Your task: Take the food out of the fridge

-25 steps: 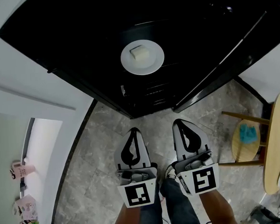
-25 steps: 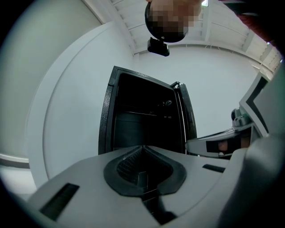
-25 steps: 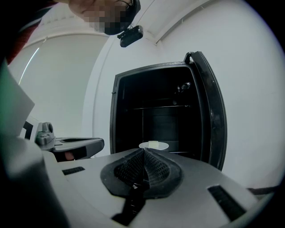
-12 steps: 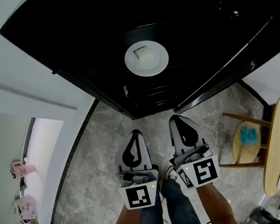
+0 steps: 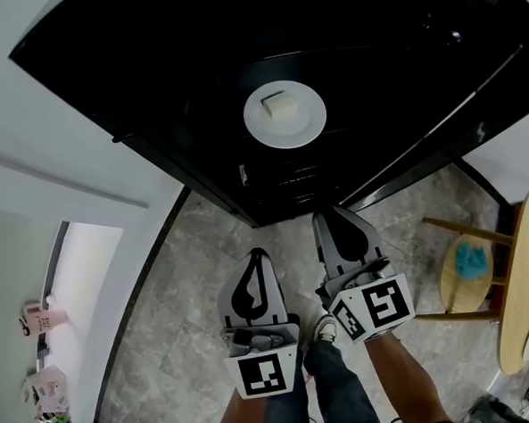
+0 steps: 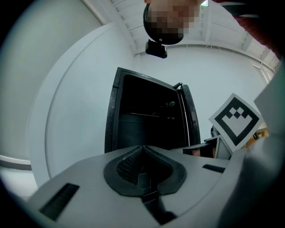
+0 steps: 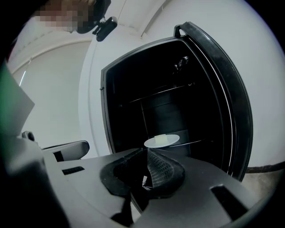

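A white plate with a pale block of food sits on a shelf inside the open black fridge. The right gripper view shows the same plate on its shelf, straight ahead of the jaws. My right gripper is shut and empty, its tip just short of the fridge's lower front edge. My left gripper is shut and empty, further back over the stone floor. In the left gripper view the fridge stands ahead with its door swung open.
The open fridge door stretches out at the right. A round wooden stool with a blue thing on it and a wooden table edge stand at far right. White walls close in the left side.
My right gripper has moved forward toward the fridge and rolled, its marker cube now tilted. The left gripper has stayed put.
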`<state>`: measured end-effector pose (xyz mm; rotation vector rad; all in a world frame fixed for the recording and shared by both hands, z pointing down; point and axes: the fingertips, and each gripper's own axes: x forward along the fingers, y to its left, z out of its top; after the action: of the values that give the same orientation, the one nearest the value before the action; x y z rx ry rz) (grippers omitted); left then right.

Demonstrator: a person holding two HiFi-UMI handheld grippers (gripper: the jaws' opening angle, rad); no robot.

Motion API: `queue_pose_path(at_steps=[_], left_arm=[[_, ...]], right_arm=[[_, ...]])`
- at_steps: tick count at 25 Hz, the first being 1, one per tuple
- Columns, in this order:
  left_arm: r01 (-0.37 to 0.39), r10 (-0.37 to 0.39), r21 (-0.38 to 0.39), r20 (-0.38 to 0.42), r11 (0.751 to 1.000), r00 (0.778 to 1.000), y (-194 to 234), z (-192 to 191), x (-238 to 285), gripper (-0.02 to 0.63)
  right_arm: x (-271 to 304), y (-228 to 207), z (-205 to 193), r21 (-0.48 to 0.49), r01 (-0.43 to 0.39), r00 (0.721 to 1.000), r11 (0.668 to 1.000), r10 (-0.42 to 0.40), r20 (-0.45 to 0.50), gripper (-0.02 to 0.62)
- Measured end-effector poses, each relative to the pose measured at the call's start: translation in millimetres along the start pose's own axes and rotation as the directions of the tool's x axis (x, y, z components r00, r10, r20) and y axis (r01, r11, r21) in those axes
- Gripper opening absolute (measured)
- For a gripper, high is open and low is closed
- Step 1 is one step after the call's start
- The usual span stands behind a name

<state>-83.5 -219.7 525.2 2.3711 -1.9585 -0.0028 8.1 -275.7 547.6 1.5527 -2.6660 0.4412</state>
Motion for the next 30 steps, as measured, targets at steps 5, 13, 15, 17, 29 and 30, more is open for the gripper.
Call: queue_pose_path(at_steps=[5,13,15,17,29,30], left_arm=[[-0.003,0.003,0.005,0.001,1.0,1.0,3.2,1.6,-0.8,0.014],[-0.011,0.011,0.006,0.005,1.0,1.0,7.9,3.2,-0.1,0.013],[-0.011,0.011,0.005,0.005,1.0,1.0,8.6,2.7,0.0,0.014],[-0.011,0.011,0.004,0.004,1.0,1.0,9.4,2.3,-0.1,0.014],[-0.012,0.012,0.005,0.001,1.0,1.0,13.8,2.6,0.7,0.014],[-0.011,0.011,0.005,0.001,1.0,1.0,14.2,2.4,0.8,0.014]], right_arm=[[12.3,-3.7,1.4,0.056,0.002,1.0,0.998,-0.002,0.0,0.023],[29.2,-6.7,-4.0,0.143,-0.001,1.0,0.99,0.002,-0.01,0.036],[33.7,-10.5,-6.5,0.195,0.004,1.0,0.981,-0.001,-0.016,0.057],[38.5,-14.2,-7.7,0.242,0.007,1.0,0.97,-0.003,-0.018,0.064],[68.5,-32.9,-9.4,0.514,0.009,1.0,0.857,-0.001,-0.016,0.08],[70.6,-34.9,-10.2,0.535,0.011,1.0,0.845,-0.002,-0.017,0.08]])
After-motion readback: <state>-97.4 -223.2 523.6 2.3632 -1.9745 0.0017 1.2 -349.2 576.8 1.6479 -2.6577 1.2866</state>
